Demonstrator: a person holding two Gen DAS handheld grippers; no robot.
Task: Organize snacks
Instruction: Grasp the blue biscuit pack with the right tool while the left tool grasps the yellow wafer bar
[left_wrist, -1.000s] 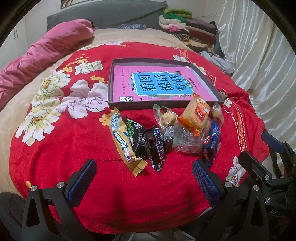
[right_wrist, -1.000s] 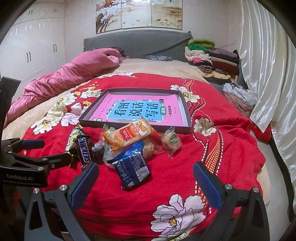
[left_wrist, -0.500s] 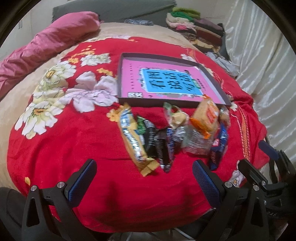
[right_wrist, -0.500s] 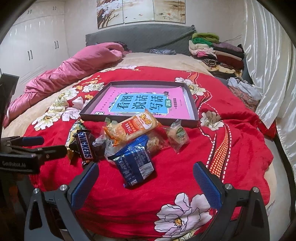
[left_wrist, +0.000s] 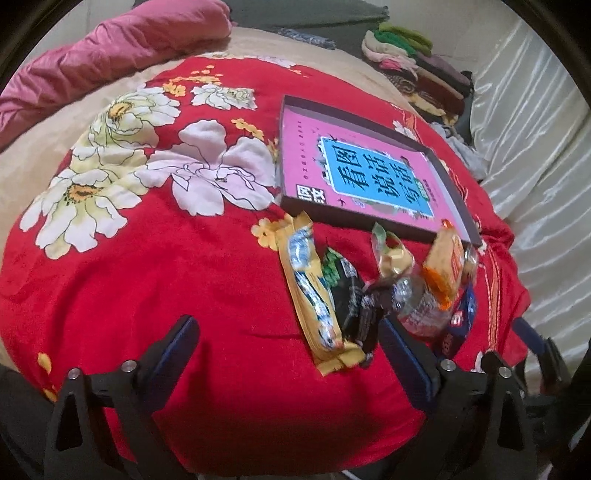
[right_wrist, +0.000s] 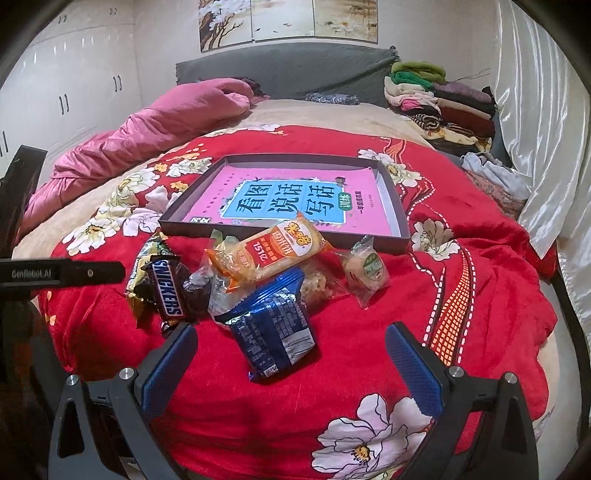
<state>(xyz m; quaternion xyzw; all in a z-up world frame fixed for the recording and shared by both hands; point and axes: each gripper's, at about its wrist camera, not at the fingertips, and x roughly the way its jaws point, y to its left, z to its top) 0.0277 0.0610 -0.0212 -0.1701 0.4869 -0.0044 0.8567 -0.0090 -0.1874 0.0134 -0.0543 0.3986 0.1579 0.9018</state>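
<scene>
Since the earlier frames the left gripper (left_wrist: 288, 345) has swung in toward the snack pile and rolled — the tray now sits tilted in its view, and the pile lies just past its right-hand finger; its jaws have just been closing a little but stand wide, nothing between them. Right gripper (right_wrist: 290, 350) holds much the same spot as before, jaws released, hovering over the red floral blanket (right_wrist: 369, 369) with no snack between its pads.

Landmark: shallow dark tray (right_wrist: 391, 192) on the blanket, with a pink book (right_wrist: 291, 203) lying flat inside.

Nearest, in front of the tray's front wall — blue foil packet (right_wrist: 273, 332), closest to the right gripper. Just left of it, a Snickers bar (right_wrist: 168, 288) lying over a gold-and-dark wrapper (right_wrist: 147, 254). In the left view a long yellow wrapped bar (left_wrist: 310, 291) lies at the pile's left edge, its far end near the tray's front corner. An orange rice-cracker pack (right_wrist: 273, 251) rests on top of clear wrappers, touching or almost touching the tray's front wall; cannot tell which. A small round pastry in clear wrap (right_wrist: 365, 273) lies apart to the right, in front of the tray's right corner.

No snack is in the tray.

Beyond the tray: a pink quilt (right_wrist: 155, 133) at left, folded clothes (right_wrist: 439, 99) at right, a grey headboard (right_wrist: 288, 74) behind.
</scene>
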